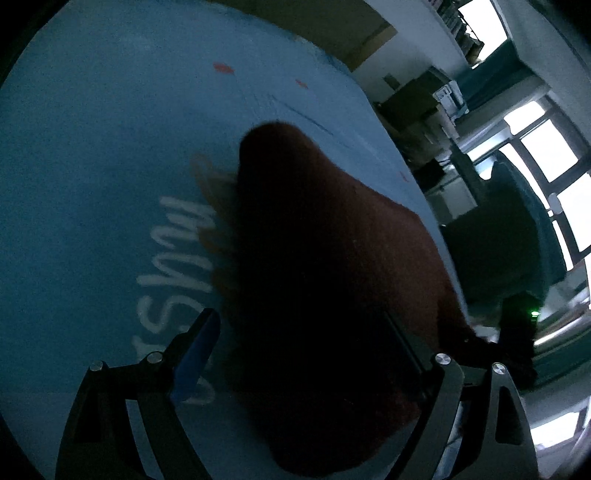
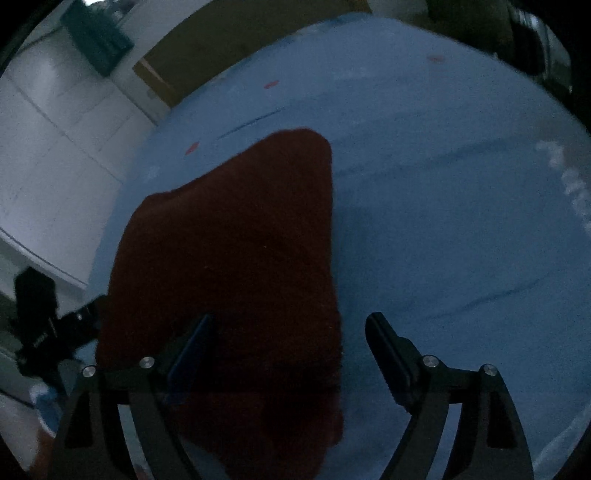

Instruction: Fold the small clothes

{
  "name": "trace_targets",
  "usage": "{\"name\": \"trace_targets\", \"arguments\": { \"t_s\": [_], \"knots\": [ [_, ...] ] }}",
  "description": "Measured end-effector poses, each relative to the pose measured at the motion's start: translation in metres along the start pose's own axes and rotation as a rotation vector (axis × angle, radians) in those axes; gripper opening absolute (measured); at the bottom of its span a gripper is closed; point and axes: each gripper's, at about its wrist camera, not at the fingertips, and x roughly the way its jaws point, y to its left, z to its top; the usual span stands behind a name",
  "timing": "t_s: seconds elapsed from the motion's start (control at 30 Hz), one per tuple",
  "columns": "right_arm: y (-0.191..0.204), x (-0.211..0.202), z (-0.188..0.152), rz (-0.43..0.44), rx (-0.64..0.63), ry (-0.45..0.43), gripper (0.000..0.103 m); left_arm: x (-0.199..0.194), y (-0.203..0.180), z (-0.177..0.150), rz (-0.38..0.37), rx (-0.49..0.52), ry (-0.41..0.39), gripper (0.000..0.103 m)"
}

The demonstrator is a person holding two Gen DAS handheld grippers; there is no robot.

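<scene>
Blue cloth (image 2: pixel 443 221), garment (image 2: pixel 236 236) beneath right tool (image 2: pixel 291 336)

A dim indoor workroom, more like an office or lab than a home. A table under a blue cloth (image 1: pixel 110 110) with white lettering (image 1: pixel 173 280) fills the near ground. Beyond it to the right stand large windows (image 1: pixel 546 147), stacked boxes (image 1: pixel 417 110) and cluttered shelves (image 1: pixel 465 29); the right wrist view shows white panelled walls (image 2: pixel 55 147).
</scene>
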Motion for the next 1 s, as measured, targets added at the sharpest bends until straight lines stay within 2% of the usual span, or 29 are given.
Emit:
{"name": "trace_targets", "arguments": {
  "t_s": [0.13,0.2,0.3,0.37,0.5,0.57,0.73,0.83,1.0],
  "knots": [
    [-0.009,0.012,0.001,0.083,0.06,0.04,0.086,0.012,0.006,0.003,-0.097,-0.053,0.061,0.084],
    [-0.012,0.02,0.001,0.141,0.09,0.073,0.086,0.017,0.008,0.006,-0.121,-0.072,0.083,0.085],
    [-0.013,0.025,0.002,0.178,0.09,0.095,0.086,0.021,0.021,0.015,-0.189,-0.131,0.101,0.083],
    [-0.014,0.027,0.003,0.232,0.096,0.119,0.082,0.017,0.027,0.02,-0.221,-0.143,0.091,0.082],
    [-0.021,0.035,0.005,0.325,0.138,0.149,0.07,0.01,0.034,0.028,-0.265,-0.147,0.076,0.068],
    [-0.02,0.034,0.005,0.345,0.142,0.141,0.061,0.005,0.036,0.031,-0.284,-0.152,0.068,0.064],
    [-0.005,0.016,0.011,0.38,0.103,0.073,0.049,-0.019,0.044,0.043,-0.332,-0.176,0.027,0.056],
    [0.012,0.002,0.017,0.42,0.087,0.033,0.046,-0.038,0.044,0.052,-0.337,-0.161,-0.007,0.055],
    [0.058,-0.002,0.023,0.49,0.023,0.024,0.046,-0.096,0.057,0.064,-0.307,-0.131,-0.08,0.055]
  ]
}}
